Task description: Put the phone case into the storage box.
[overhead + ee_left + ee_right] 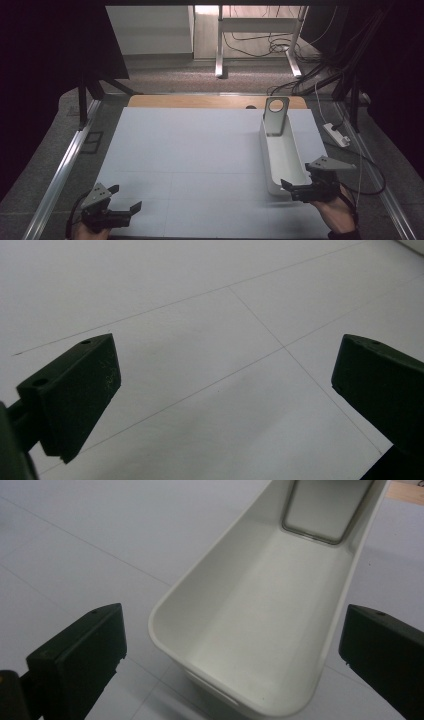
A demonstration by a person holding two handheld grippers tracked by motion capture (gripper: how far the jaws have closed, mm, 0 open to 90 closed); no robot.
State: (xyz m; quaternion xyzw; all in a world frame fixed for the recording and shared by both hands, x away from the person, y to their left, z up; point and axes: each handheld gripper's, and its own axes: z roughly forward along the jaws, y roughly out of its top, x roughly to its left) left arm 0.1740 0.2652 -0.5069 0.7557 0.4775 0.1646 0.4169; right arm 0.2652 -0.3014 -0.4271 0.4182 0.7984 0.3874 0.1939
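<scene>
1. Your right gripper hovers at the near right of the table, just at the near end of the long white tray.
2. In the right gripper view, your right gripper has its jaws spread wide, one on each side of the tray; neither jaw touches the tray's walls, and nothing is held between them.
3. The tray lies on the right side of the table, running lengthways from near to far. Its rounded near end points at your right gripper.
4. At the far end of the tray a grey upright plate rises, with a round hole near its top. In the right gripper view the plate shows at the far end of the tray's inside, edged with a thin dark frame.
5. The inside of the tray looks smooth and bare in the right gripper view.
6. Your left gripper sits at the near left of the table, well apart from the tray.
7. In the left gripper view, your left gripper also has its jaws wide apart, holding nothing, above the pale table top and its thin crossing lines.
8. Your right hand comes in from the near right edge, gripping the tool from behind.
</scene>
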